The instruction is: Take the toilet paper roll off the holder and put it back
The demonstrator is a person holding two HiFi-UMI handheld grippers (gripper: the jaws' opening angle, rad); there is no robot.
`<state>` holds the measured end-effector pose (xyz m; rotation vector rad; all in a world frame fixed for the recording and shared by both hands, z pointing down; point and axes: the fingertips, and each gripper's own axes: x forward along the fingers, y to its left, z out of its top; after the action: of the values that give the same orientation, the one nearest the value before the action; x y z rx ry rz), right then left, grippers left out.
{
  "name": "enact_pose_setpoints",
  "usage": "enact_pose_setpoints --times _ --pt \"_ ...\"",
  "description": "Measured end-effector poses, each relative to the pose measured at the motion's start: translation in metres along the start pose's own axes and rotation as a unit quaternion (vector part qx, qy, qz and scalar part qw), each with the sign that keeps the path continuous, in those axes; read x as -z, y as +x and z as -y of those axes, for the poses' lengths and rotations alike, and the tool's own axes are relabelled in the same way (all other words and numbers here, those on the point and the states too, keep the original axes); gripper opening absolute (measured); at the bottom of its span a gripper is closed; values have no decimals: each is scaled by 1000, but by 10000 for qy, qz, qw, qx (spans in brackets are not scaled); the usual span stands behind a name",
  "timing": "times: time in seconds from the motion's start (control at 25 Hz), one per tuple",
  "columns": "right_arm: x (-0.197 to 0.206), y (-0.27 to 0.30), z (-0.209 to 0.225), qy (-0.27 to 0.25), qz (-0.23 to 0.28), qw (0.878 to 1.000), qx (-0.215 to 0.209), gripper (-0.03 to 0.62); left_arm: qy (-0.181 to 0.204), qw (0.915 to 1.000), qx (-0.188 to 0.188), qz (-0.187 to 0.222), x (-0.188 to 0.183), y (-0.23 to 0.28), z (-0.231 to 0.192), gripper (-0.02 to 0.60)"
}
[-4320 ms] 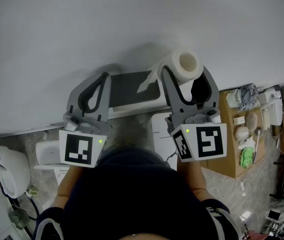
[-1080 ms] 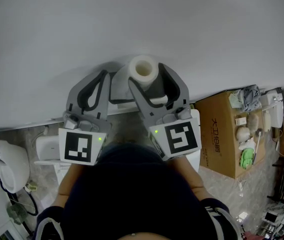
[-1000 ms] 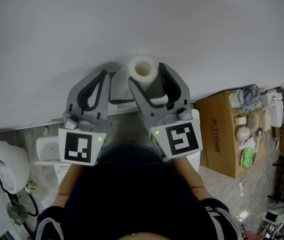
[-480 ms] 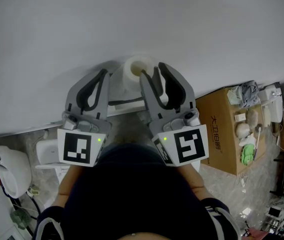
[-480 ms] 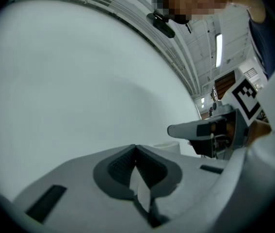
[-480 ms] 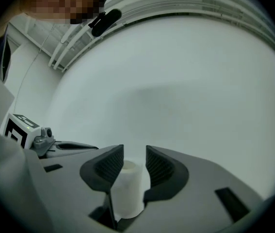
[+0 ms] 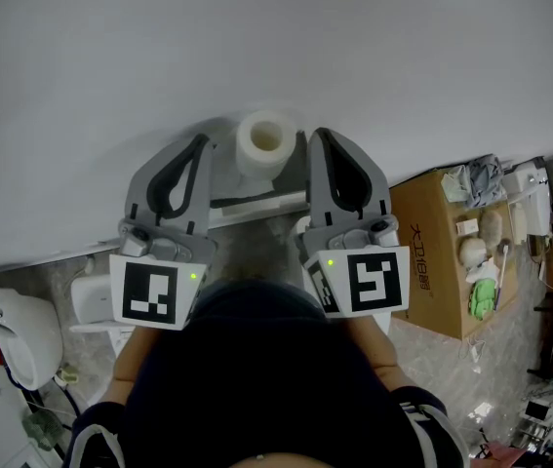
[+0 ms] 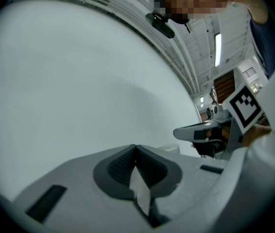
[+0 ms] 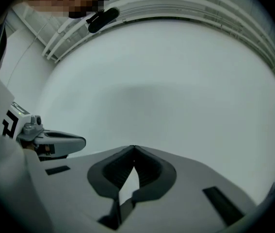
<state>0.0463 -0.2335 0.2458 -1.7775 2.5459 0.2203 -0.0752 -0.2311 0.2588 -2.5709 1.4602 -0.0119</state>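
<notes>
- Since a second ago the right gripper (image 7: 317,136) has let go of the roll (image 7: 263,142), slid off to its right and shut its jaws; back then its jaws stood wide around the roll.
- A few seconds back the roll was up in that gripper, out to the right of the holder (image 7: 244,201); now it sits on the holder against the wall (image 7: 256,47), with its hollow core facing up.
- The right gripper's jaws are closed tip to tip with nothing between them. Its own view shows only the pale wall beyond the tips.
- From above, it hangs just right of the roll. I can't tell whether it brushes the paper.
- The left gripper (image 7: 200,144) is likewise closed, its tips meeting and empty. It hovers just left of the roll, over the holder's left end, where it was a second ago.
- The roll lies between the two grippers, held by neither.
- Each gripper view catches the other gripper off to one side, level with it and well apart.
- On the floor to the right stands a cardboard box (image 7: 432,261) with small odds and ends on top.
</notes>
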Motion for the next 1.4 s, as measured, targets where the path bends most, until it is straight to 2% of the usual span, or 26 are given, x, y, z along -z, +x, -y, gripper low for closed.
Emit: enact_pose_setpoints --times 0.56,1.4 --pt "14 -8 28 -137 -194 9993 284 15 36 9998 -133 -119 0 -3 -5 -2" --pt "9 -9 29 -187 -141 9994 244 15 -31 9999 -127 -13 -5 3 -2 -2"
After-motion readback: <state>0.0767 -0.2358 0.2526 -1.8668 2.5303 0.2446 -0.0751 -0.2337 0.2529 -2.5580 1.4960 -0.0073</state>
